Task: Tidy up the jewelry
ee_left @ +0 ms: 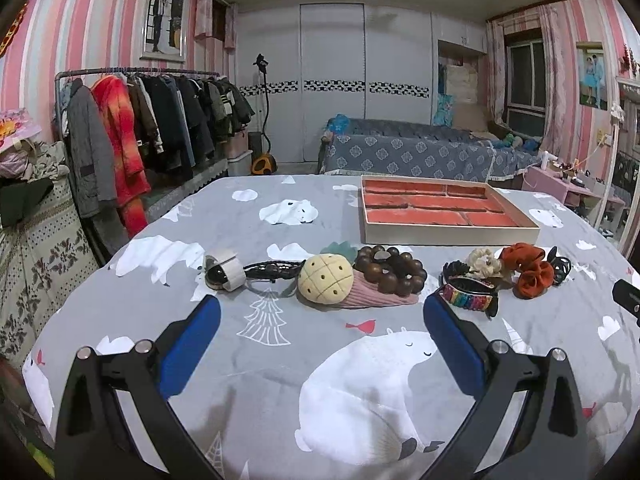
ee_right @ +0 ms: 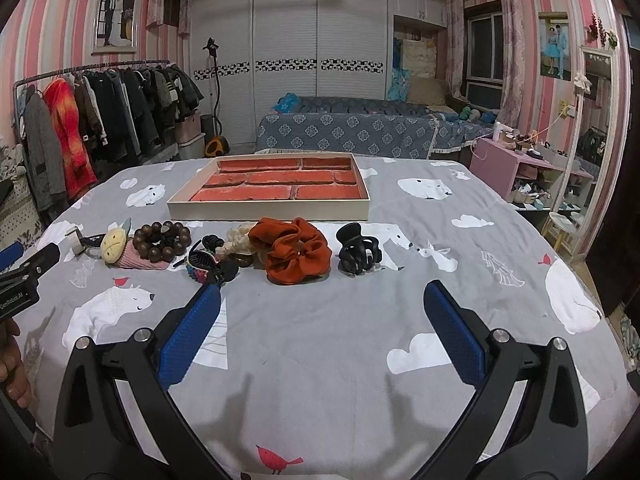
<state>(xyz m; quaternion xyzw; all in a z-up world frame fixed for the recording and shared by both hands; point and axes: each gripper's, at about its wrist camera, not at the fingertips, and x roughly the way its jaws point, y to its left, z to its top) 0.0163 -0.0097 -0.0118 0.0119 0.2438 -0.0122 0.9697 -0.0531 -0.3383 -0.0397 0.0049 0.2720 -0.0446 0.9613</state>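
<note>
Right wrist view: tray [ee_right: 267, 204], shallow, cream-walled, lined orange-red with dividers forming several compartments, nothing in them; sits on the far middle of the bedspread [ee_right: 340, 340].

Row of accessories just in front of the tray, left to right: white band [ee_left: 230, 274] with dark round piece; black cord bracelet [ee_left: 272, 269]; pineapple plush [ee_left: 325, 279] on a pink ribbed piece; brown wooden bead bracelet [ee_right: 162, 241], resting partly on that pink piece; rainbow-patterned clip [ee_right: 200, 270]; cream scrunchie [ee_right: 236, 242]; rust-orange scrunchie [ee_right: 296, 254], touching the cream one; black claw clip [ee_right: 358, 250], just beside it, apart.

Right gripper [ee_right: 322, 322]: blue pads spread wide, holding nothing, hovering near the orange scrunchie.

Left gripper [ee_left: 322, 326]: spread wide, holding nothing, short of the pineapple plush and bead bracelet.

Surroundings: clothes rack [ee_right: 100, 108] at left, sofa [ee_right: 360, 132] beyond the bedspread.
</note>
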